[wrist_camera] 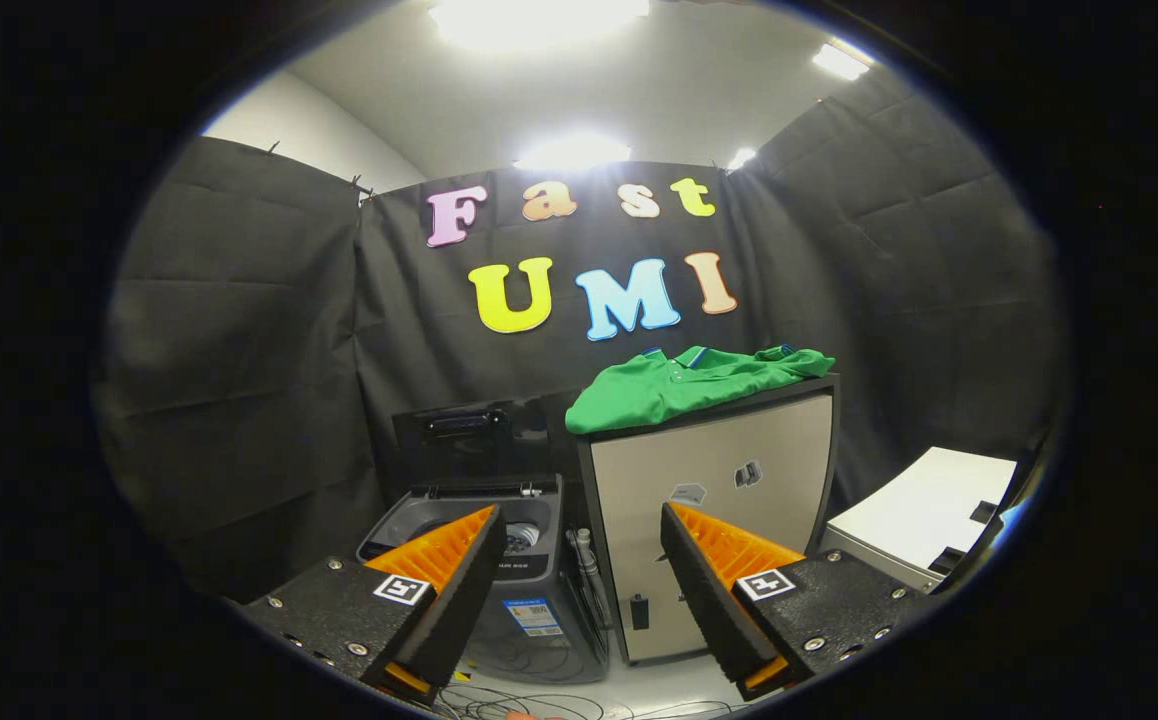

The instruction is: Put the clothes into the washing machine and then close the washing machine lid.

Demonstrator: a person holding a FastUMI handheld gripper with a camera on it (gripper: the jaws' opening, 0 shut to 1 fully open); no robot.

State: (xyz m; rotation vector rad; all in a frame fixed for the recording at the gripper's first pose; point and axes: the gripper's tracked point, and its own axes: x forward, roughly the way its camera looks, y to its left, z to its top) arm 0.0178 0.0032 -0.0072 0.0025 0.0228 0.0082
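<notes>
Black cloth walls all around, bright ceiling lights overhead, and a pale floor with a tangle of cables [539,700] down by the fingers. The gripper [579,540] is spread wide with nothing between its fingers, hanging well back from everything.

The green polo shirt [684,385] is lying loosely folded on top of a beige cabinet [719,490], with one end drooping over the top edge on the washer side. Just beside the cabinet sits the small dark top-loading washing machine [499,530], lid [459,435] flipped up against the back cloth, tub open. A white box [924,510] sits off on the other side of the cabinet.

Where I'd guess this goes sideways:
- Shirt is floppy. Pinch one layer at the collar and the rest trails, so it could snag on the cabinet edge or drag across the washer's rim instead of dropping in.
- The tub opening looks small next to the shirt, so a sleeve hanging over the rim would likely stop the lid shutting flush.
- The lid stands nearly upright, so a nudge from the wrong side just pushes it into the cloth.
- Those cables could catch a low approach.
</notes>
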